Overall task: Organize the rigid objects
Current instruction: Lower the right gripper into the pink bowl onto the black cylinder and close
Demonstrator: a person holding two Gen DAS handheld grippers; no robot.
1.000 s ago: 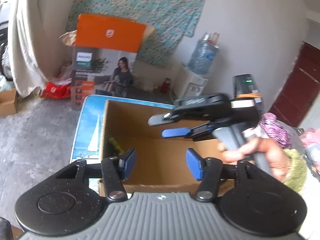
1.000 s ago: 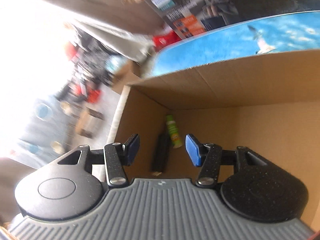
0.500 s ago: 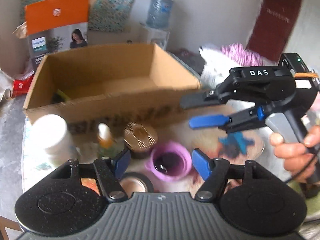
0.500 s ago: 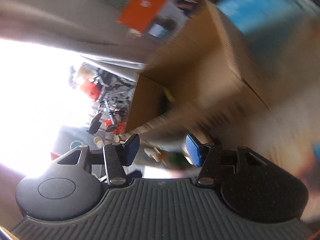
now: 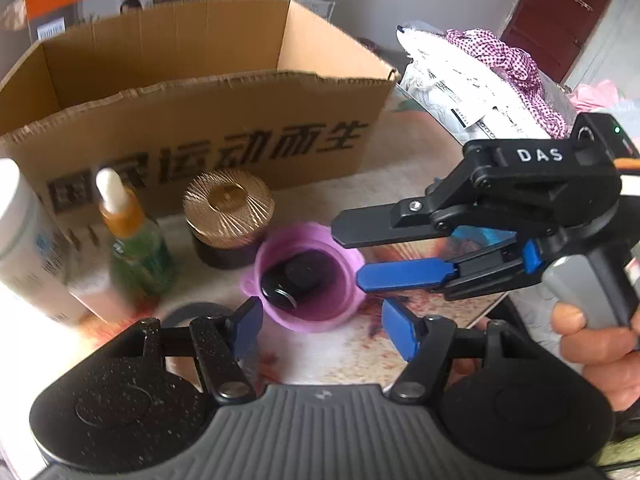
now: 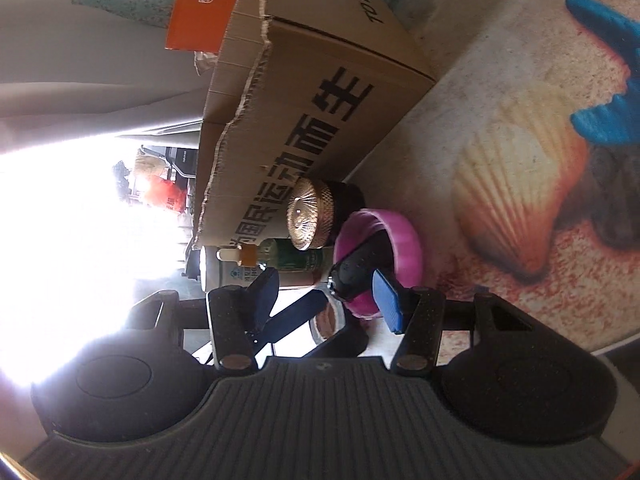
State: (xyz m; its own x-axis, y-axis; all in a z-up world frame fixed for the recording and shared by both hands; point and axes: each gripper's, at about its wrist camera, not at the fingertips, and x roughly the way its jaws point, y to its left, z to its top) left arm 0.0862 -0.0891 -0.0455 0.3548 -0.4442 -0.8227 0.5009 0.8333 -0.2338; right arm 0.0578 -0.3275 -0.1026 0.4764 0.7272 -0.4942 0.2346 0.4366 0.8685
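Partly hidden: black object (image 5: 294,278) in purple cup (image 5: 308,312)

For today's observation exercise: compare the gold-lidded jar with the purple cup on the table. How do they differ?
The gold-lidded jar is closed under a ribbed metallic lid; the purple cup is open-topped. The jar's body is dark; the cup's is bright purple. The cup holds a black object; the jar's contents are hidden. Both are round and stand upright before the cardboard box.

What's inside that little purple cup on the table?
A glossy black object lies tilted inside the purple cup, one end poking above the rim. The cup's bottom beneath it is covered, so anything else there stays hidden.
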